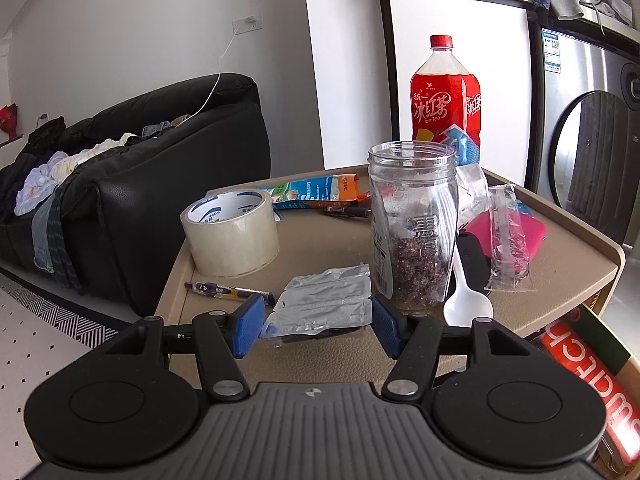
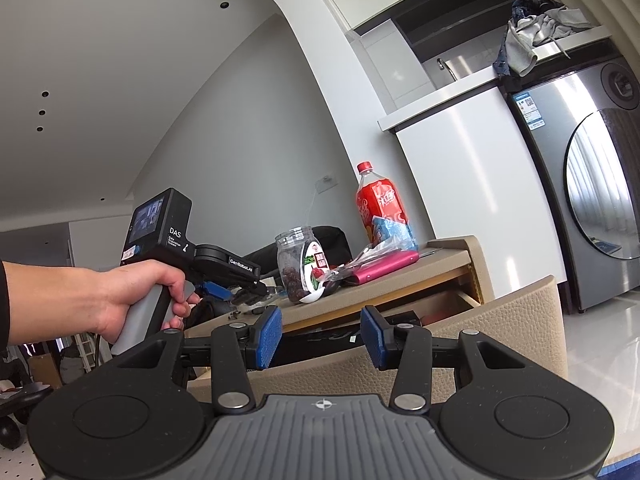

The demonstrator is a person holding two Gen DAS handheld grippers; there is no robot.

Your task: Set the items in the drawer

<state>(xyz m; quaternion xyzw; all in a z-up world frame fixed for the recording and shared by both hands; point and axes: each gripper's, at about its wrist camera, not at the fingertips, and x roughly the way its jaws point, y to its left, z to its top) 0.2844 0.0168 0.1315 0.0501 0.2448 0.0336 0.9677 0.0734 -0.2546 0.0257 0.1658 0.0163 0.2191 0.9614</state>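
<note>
My left gripper is shut on a silver foil packet at the near edge of the beige side table. Its blue pads press the packet's two sides. From the right wrist view, a hand holds that left gripper over the table's left end. My right gripper is open with nothing between its pads, just in front of the pulled-out drawer under the tabletop. A red box lies inside the drawer.
On the table stand a clear jar, a red ice tea bottle and a tape roll. A pen, white spoon and pink case lie there too. Black sofa left, washing machine right.
</note>
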